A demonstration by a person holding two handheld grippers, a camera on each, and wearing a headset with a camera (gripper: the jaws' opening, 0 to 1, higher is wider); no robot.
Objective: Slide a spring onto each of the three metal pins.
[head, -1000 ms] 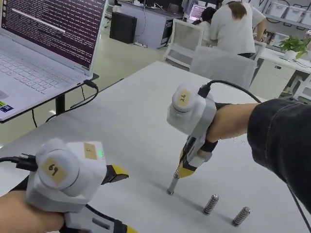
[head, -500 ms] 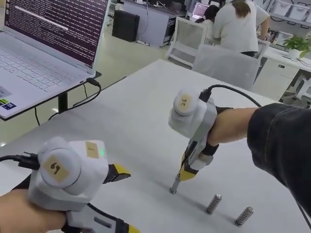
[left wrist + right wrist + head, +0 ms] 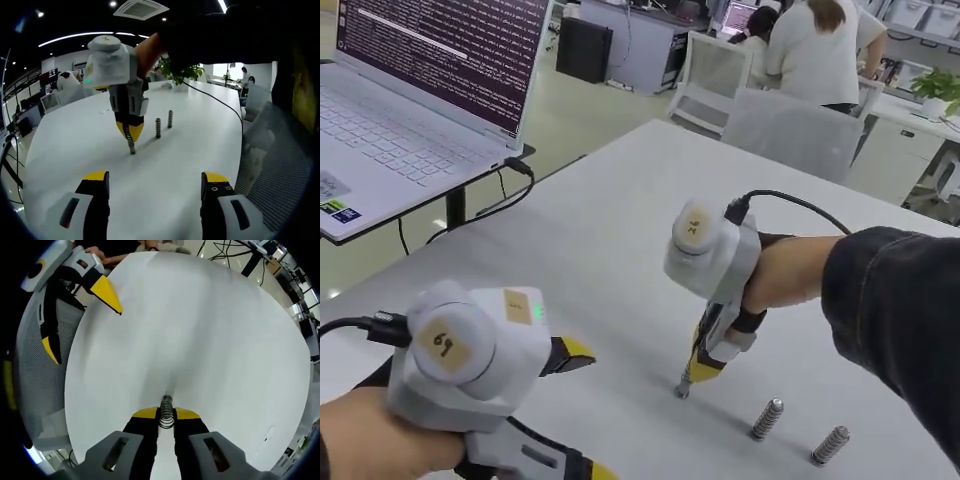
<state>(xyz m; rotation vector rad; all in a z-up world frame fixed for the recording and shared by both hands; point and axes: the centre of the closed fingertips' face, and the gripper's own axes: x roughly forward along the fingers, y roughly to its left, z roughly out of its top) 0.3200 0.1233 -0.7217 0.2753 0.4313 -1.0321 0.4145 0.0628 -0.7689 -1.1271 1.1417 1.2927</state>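
One coiled metal spring (image 3: 166, 416) stands upright, its lower end touching the white surface (image 3: 620, 230), pinched between the jaws of the right hand-held gripper (image 3: 691, 377). A second spring (image 3: 767, 418) and a third spring (image 3: 830, 444) stand upright nearby, close together

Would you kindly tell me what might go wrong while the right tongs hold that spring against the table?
The spring leans in the right tongs; pushing down might buckle it or pop it free. The nearest standing spring is close, so a sideways swing could topple it.
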